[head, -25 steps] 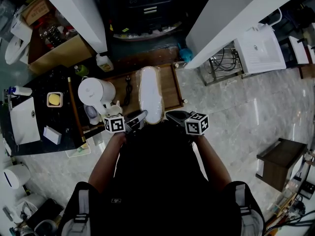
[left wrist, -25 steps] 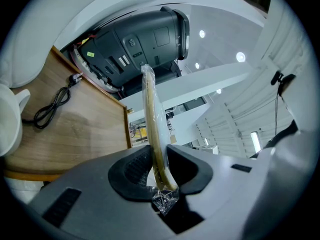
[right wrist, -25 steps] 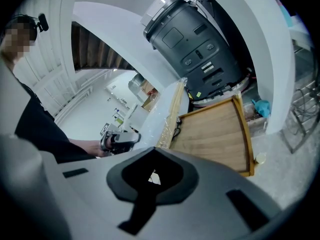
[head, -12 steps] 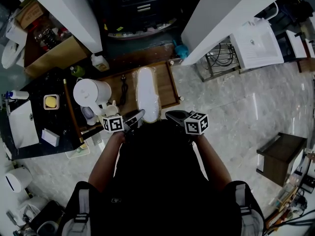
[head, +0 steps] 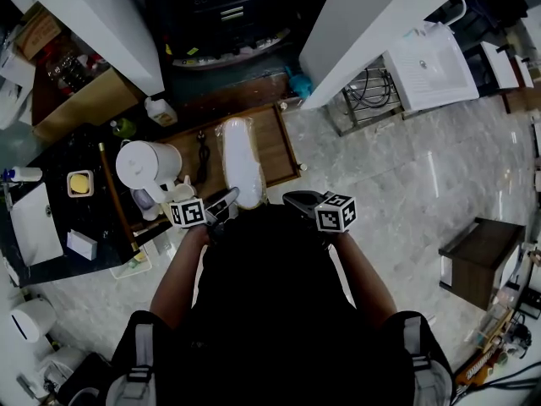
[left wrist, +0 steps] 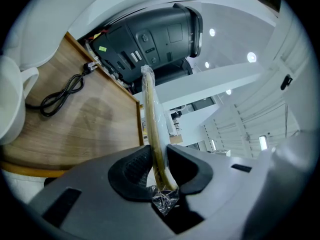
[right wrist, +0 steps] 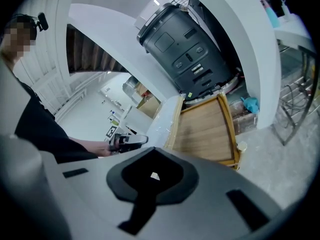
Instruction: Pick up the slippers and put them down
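As far as the head view shows, the white kettle and the black cable, both at nine o'clock of the slippers, play no part.

The left gripper has its jaws clamped on the near end of the slippers. These are a white pair sealed in clear plastic, and the tan sole edge is pinched between the pads with the wrap bunched behind them. That forearm is bent at the elbow, and the gripper points towards twelve o'clock, close to level and tipped slightly down.

From the grip the slippers run away towards twelve o'clock along the wooden tray. I cannot tell whether they rest on it or hang just above it. The pick-up therefore looks made. Setting the pair down and letting go appear to be what is left.

At three o'clock of the left one, the right gripper is closed on nothing. It angles down near the slippers' near end without touching them.
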`<act>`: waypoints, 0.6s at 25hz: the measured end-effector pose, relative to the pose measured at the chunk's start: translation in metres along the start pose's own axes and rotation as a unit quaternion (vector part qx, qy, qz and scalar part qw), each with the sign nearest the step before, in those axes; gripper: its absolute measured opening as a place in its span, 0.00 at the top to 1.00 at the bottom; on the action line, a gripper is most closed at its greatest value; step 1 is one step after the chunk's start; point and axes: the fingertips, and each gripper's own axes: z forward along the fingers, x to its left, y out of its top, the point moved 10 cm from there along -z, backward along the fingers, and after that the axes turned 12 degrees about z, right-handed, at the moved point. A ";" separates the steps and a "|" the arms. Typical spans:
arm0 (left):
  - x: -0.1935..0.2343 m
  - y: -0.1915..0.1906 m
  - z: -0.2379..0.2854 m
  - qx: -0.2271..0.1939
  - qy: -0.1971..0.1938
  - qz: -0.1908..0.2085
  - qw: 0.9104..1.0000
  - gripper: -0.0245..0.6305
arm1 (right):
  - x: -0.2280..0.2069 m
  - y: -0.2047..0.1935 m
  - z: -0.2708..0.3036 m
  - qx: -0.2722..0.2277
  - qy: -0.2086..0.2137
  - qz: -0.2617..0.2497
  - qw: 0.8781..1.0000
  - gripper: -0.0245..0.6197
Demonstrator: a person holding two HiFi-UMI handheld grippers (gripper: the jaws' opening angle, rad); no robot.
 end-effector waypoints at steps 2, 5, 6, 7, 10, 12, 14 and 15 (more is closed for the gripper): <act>0.003 0.000 0.001 0.003 0.004 0.000 1.000 0.82 | 0.000 0.000 -0.002 -0.002 -0.001 0.001 1.000 0.95; 0.007 -0.001 0.003 0.012 0.007 -0.001 1.000 0.82 | 0.000 -0.001 -0.005 -0.005 -0.004 0.003 1.000 0.95; 0.008 -0.001 0.003 0.014 0.007 -0.001 1.000 0.82 | 0.000 -0.002 -0.006 -0.006 -0.005 0.004 1.000 0.95; 0.009 -0.001 0.004 0.017 0.007 -0.002 1.000 0.82 | 0.000 -0.002 -0.007 -0.008 -0.006 0.006 1.000 0.95; 0.011 -0.005 0.005 0.024 0.006 -0.007 1.000 0.82 | 0.000 -0.006 -0.010 -0.012 -0.011 0.010 1.000 0.95; 0.014 -0.006 0.005 0.027 0.007 -0.008 1.000 0.82 | 0.000 -0.009 -0.012 -0.015 -0.014 0.013 1.000 0.95; 0.017 -0.007 0.007 0.031 0.007 -0.008 0.999 0.82 | 0.001 -0.011 -0.014 -0.018 -0.017 0.016 1.000 0.95; 0.018 -0.008 0.009 0.033 0.007 -0.008 0.999 0.82 | 0.001 -0.012 -0.015 -0.019 -0.019 0.018 0.999 0.95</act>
